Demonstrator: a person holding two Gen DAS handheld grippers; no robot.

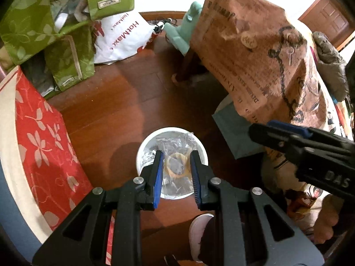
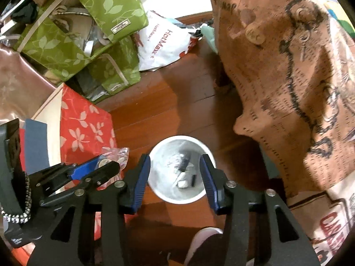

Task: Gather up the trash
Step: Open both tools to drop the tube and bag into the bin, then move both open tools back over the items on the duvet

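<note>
A white trash bin (image 1: 142,150) stands on the wooden floor, straight below both grippers. My left gripper (image 1: 175,155) is shut on a crinkled clear plastic bag (image 1: 177,164) with a yellowish ring inside, held over the bin's mouth. In the right wrist view the left gripper (image 2: 106,163) with that plastic bag (image 2: 117,155) sits left of the bin (image 2: 164,190). My right gripper (image 2: 175,157) hangs open above the bin with nothing between its fingers. Small white and dark scraps (image 2: 184,177) lie at the bin's bottom. The right gripper (image 1: 263,127) enters the left wrist view from the right.
A red floral box (image 1: 44,144) lies left of the bin. Green leaf-print bags (image 1: 28,22) and a white HotMax bag (image 1: 124,40) pile up behind. A brown printed cloth (image 1: 255,55) drapes over furniture on the right. A person's slippered foot (image 1: 197,232) stands by the bin.
</note>
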